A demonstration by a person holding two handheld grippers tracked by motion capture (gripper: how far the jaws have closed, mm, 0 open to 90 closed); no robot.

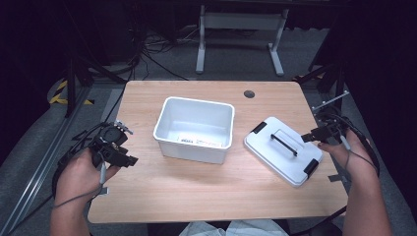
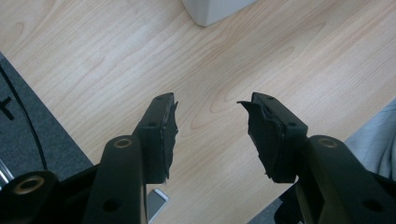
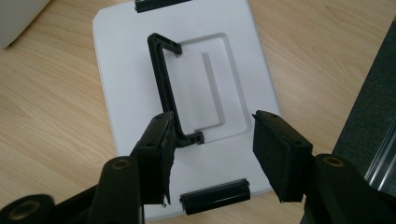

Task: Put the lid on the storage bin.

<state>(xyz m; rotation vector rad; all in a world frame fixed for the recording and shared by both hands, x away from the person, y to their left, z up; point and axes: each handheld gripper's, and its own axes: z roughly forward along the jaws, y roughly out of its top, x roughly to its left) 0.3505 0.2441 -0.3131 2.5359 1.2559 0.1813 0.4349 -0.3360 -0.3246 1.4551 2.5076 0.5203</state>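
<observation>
A white open box (image 1: 195,129) stands in the middle of the wooden table (image 1: 196,191). Its white lid (image 1: 283,150) lies flat to the right, with a raised black handle (image 1: 284,144) and black clips at two ends. My right gripper (image 1: 314,134) hovers open at the lid's right edge. In the right gripper view the handle (image 3: 163,84) stands ahead of the open gripper (image 3: 212,135), close to the left fingertip. My left gripper (image 1: 127,158) is open over bare table at the left; between its fingers (image 2: 212,123) is only wood, with the box corner (image 2: 212,9) far ahead.
A label lies inside the box (image 1: 196,140). A round cable hole (image 1: 249,94) sits near the table's far edge. A grey desk frame (image 1: 241,29) stands on the floor behind. Black stands and cables flank both sides of the table.
</observation>
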